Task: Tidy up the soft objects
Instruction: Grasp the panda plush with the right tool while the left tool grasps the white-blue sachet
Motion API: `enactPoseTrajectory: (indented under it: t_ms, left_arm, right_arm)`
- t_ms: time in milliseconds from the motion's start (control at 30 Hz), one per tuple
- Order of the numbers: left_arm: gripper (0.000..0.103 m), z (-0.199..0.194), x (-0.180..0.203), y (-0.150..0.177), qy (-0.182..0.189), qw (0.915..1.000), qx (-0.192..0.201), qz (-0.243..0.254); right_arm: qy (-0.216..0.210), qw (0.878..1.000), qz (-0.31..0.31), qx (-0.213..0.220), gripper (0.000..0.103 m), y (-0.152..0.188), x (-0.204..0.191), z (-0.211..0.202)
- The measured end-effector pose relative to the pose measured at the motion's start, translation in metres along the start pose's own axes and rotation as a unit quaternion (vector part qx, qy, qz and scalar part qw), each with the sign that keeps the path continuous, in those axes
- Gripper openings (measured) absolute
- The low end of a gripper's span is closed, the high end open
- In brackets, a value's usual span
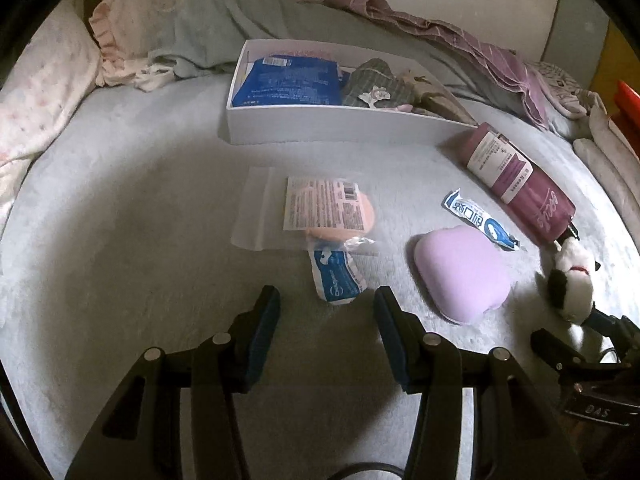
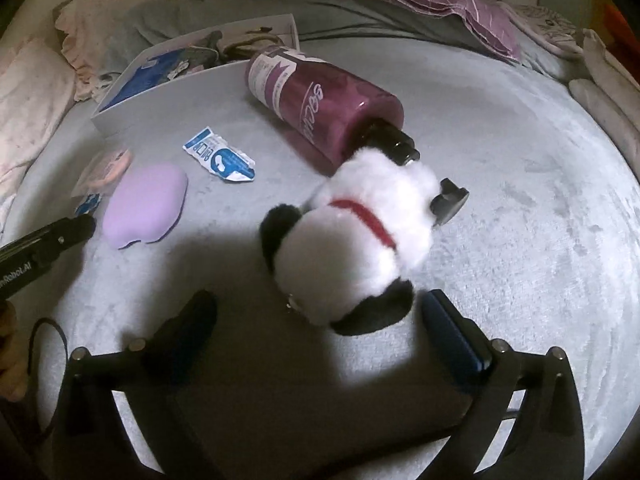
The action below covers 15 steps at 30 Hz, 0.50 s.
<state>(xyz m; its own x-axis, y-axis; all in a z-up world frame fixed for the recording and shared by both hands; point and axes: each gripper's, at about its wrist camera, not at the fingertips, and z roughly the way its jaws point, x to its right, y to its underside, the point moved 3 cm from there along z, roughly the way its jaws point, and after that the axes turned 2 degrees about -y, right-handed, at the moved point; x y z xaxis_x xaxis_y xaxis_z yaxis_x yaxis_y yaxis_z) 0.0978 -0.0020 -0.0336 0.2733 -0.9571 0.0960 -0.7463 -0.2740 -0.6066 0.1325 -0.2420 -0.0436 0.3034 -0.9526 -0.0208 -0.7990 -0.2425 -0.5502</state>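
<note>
A black-and-white plush toy point(image 2: 352, 240) with a red collar lies on the grey bed, just ahead of my open right gripper point(image 2: 320, 312), partly between its fingers; it also shows in the left wrist view point(image 1: 572, 284). A lilac soft pad point(image 1: 460, 272) lies right of my open, empty left gripper point(image 1: 326, 300), and shows in the right wrist view point(image 2: 146, 210). A blue-white packet point(image 1: 340, 276) lies just ahead of the left fingers. A clear bag with a peach sponge point(image 1: 332, 212) lies beyond it.
A white box point(image 1: 320, 126) holding a blue pack and fabric items stands at the back. A maroon pump bottle point(image 2: 320, 100) lies on its side against the plush. Another blue-white sachet point(image 2: 220, 158) lies nearby. Pillows and rumpled bedding ring the bed.
</note>
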Motion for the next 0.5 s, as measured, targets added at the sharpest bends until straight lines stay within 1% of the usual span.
enactPoseTrajectory:
  t_ms: [33,200,267,333,367,433,467,500]
  left_arm:
    - [0.050,0.000,0.000,0.000,0.001,1.0000,0.003,-0.001]
    - [0.050,0.001,-0.006,-0.010,0.031,0.9991,0.011,-0.027]
    - [0.050,0.007,-0.003,-0.013,0.024,0.9993,0.007,-0.026]
    - [0.048,0.013,0.001,-0.015,0.006,0.9998,0.004,-0.017]
    - [0.046,0.015,0.002,-0.015,-0.001,0.9999,0.004,-0.014]
    - [0.033,0.016,0.003,-0.015,-0.015,0.9997,0.009,-0.014]
    - [0.029,0.016,0.002,-0.015,-0.019,0.9996,0.010,-0.019]
    - [0.023,0.015,0.000,-0.015,-0.021,0.9994,0.010,-0.025]
  right_arm:
    - [0.002,1.000,-0.001,0.000,0.103,0.001,0.000,0.000]
    - [0.001,1.000,-0.002,-0.001,0.103,-0.001,0.000,0.001]
    - [0.000,1.000,-0.001,0.000,0.103,0.000,0.001,0.001]
    - [0.000,1.000,-0.001,0.000,0.103,-0.001,0.001,0.001]
    - [0.000,1.000,-0.001,0.000,0.103,-0.001,0.001,0.000]
    - [0.001,1.000,-0.001,0.000,0.103,-0.001,0.001,0.000]
    - [0.000,1.000,-0.001,0.001,0.103,-0.002,0.001,-0.001]
    - [-0.001,1.000,0.000,0.002,0.103,-0.002,0.001,-0.001]
